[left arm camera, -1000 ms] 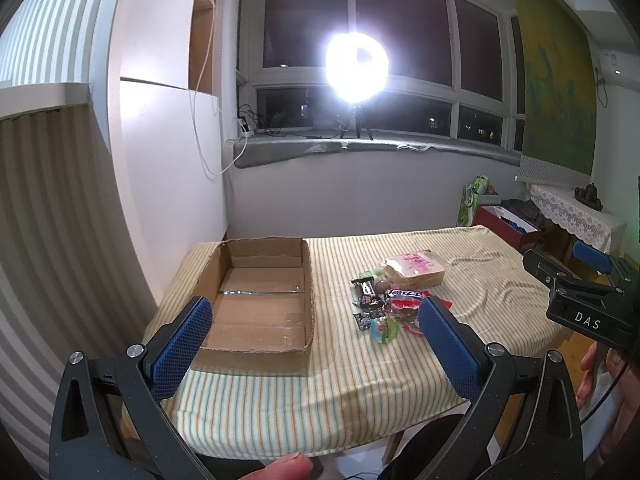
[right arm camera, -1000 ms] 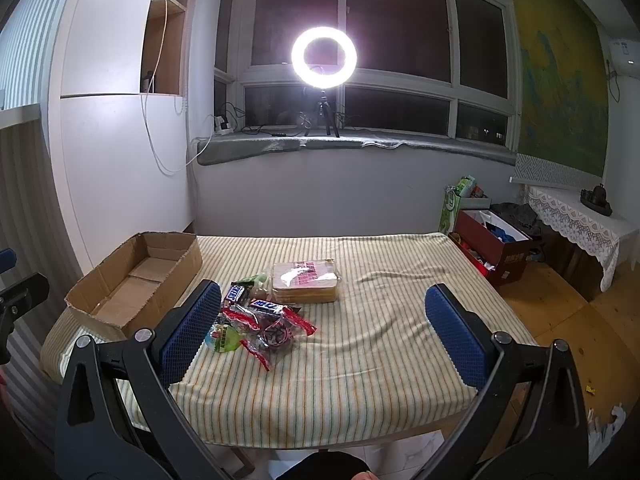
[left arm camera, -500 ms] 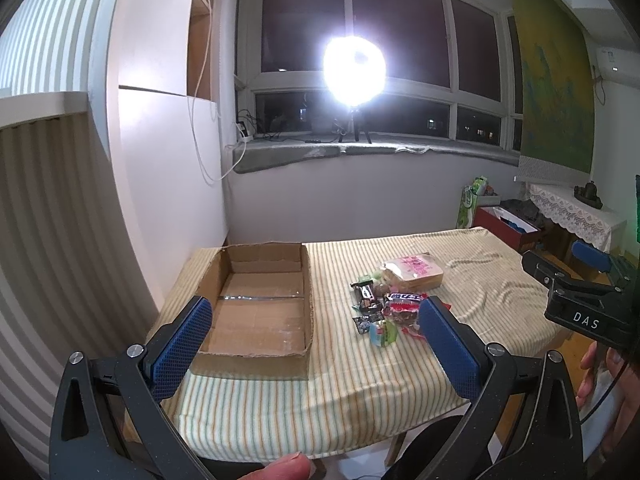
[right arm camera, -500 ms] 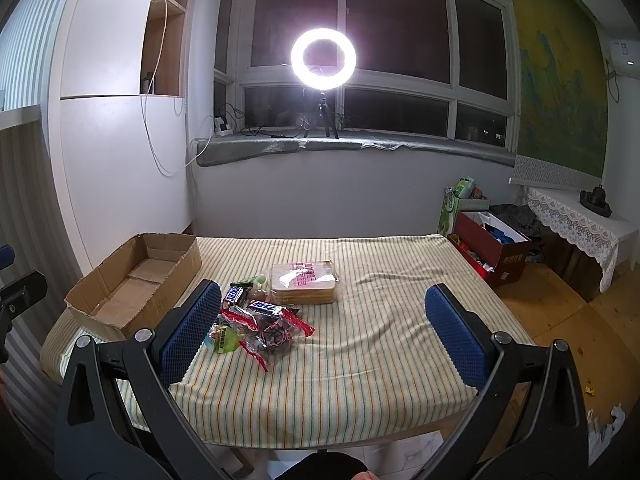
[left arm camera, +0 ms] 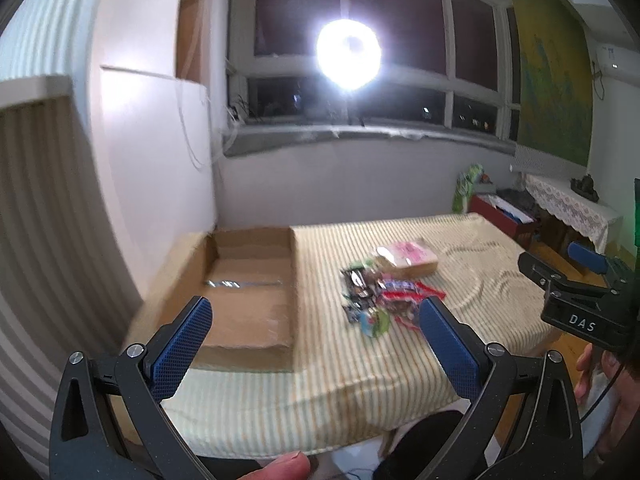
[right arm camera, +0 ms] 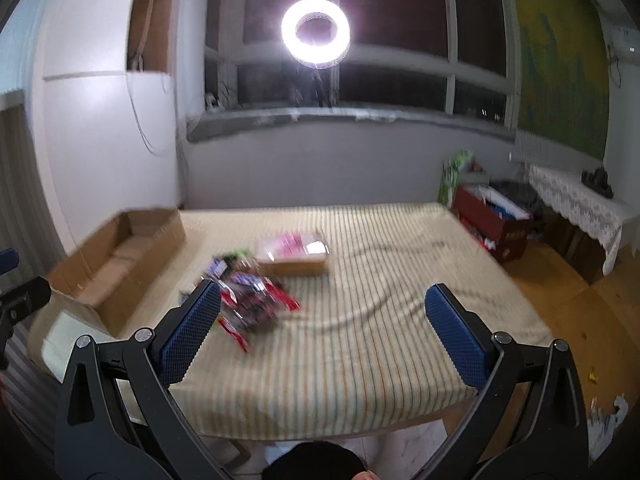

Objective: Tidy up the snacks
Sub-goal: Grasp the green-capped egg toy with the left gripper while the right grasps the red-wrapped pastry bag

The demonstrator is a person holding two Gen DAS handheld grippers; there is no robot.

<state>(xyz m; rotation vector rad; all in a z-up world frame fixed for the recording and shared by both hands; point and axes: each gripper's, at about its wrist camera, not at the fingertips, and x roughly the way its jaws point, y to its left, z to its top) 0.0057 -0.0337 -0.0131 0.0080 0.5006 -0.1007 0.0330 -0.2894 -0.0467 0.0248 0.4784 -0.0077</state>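
- Both claws are spread wide with nothing between their blue pads: the left gripper (left arm camera: 314, 322) sits at the bottom of its own view, and the right gripper (right arm camera: 322, 312) does the same in its view.
- Neither claw touches anything; each hangs short of the near edge of the table (left arm camera: 320, 392).
- From the left wrist, the right gripper shows again at the right edge of the frame, its black body marked "DAS", with a hand (left arm camera: 608, 384) below it.
- An open cardboard box (left arm camera: 244, 292) lies on the left part of the striped tablecloth; its bare floor carries a strip of tape.
- Right of the box, apart from it, lies a heap of snack wrappers (left arm camera: 380, 296) in red, black and green; blur hides their labels.
- Touching the far side of the heap is a flat clear-topped pack with a pink label (left arm camera: 408, 256).
- In the right wrist view the same heap (right arm camera: 256, 300) sits just past the left pad, with the pack (right arm camera: 296, 254) behind it and the box (right arm camera: 116, 260) at the left of the frame.
- A ring light (right arm camera: 316, 34) glows before the dark window at upper centre.
- A red storage box (right arm camera: 492, 224) stands on the floor at the right.
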